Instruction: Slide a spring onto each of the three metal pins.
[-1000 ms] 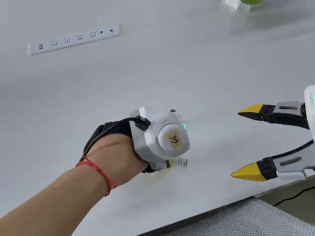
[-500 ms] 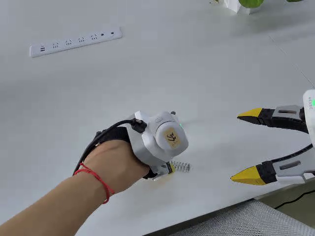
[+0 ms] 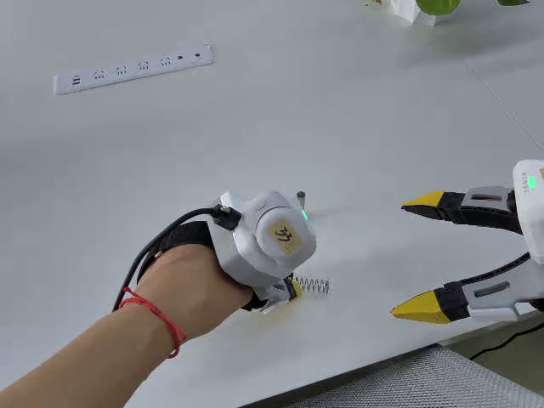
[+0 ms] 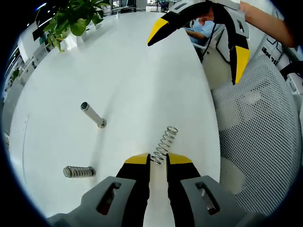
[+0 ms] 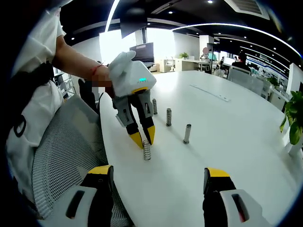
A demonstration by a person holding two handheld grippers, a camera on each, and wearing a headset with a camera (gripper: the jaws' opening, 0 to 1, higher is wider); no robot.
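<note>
Now the left hand-held gripper (image 4: 158, 160) has its yellow-tipped jaws drawn almost together on one end of a loose spring (image 4: 164, 144), and the rest of the coil juts forward beyond the tips. Whether the free end touches the white surface (image 3: 280, 127) cannot be told. In the head view this pinch sits close to the near edge of the surface, just in from a mesh chair (image 3: 442, 378) below that edge. The right hand-held gripper (image 5: 159, 172) holds nothing; its jaws are spread wide and it hangs over the same near edge, well apart from the spring and pointing toward it. In the right gripper view three metal pins stand upright in a row just beyond the left hand-held gripper, farther in from the near edge. The first sleeved pin (image 5: 154, 106) and the second sleeved pin (image 5: 168, 117) each carry a coil, and the bare pin (image 5: 187, 134) at the end of the row carries none. A power strip (image 3: 133, 68) lies toward the far left corner, and a potted plant (image 3: 416, 7) stands at the far right edge.
</note>
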